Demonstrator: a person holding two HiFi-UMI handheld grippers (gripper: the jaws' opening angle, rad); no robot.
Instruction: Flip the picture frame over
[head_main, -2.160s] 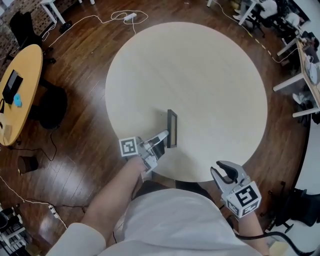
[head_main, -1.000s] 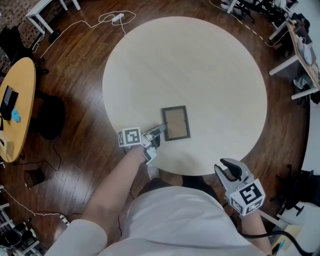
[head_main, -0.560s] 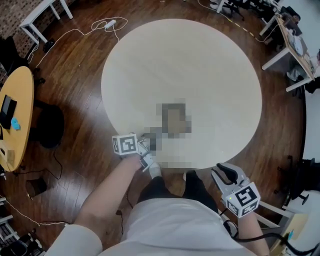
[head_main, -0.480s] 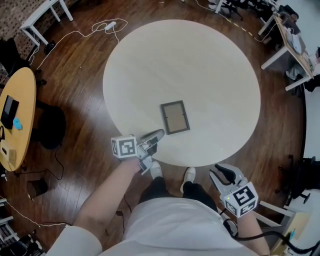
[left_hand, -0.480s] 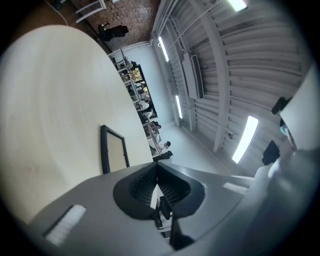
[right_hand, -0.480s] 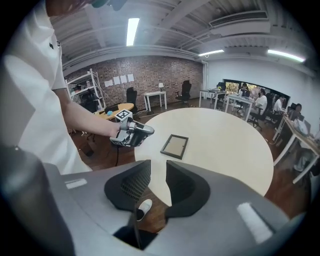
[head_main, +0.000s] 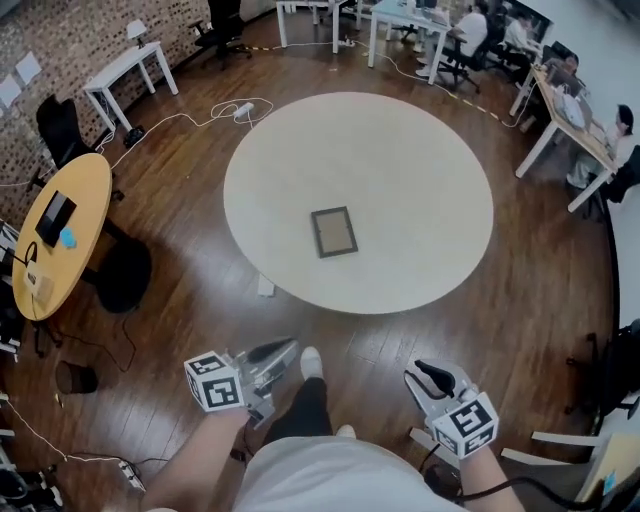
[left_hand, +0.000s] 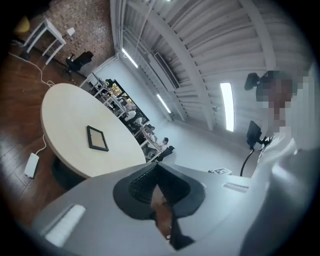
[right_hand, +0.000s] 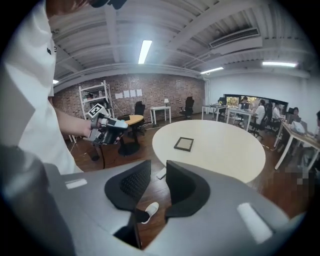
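Observation:
The dark-rimmed picture frame (head_main: 333, 231) lies flat near the middle of the round pale table (head_main: 400, 170), with nothing touching it. Both grippers hang over the wooden floor, well short of the table's near edge. My left gripper (head_main: 275, 355) is shut with nothing in it; its jaws meet at the tips (left_hand: 157, 167). It looks across at the frame (left_hand: 97, 138). My right gripper (head_main: 432, 376) stands with a narrow gap between its jaws (right_hand: 158, 167) and holds nothing. The right gripper view shows the frame (right_hand: 184, 144) on the table and the left gripper (right_hand: 124, 125) off to the left.
A yellow round table (head_main: 60, 230) and a black chair (head_main: 120, 275) stand at the left. A white box (head_main: 265, 287) lies on the floor under the table's near edge, with cables (head_main: 200, 115) beyond. Desks with seated people (head_main: 560, 90) fill the back right. My shoe (head_main: 312, 362) shows between the grippers.
The frame stood on edge in my left gripper, then lay flat. The left gripper let go and drew back and up; I have stepped away, so the table looks smaller.

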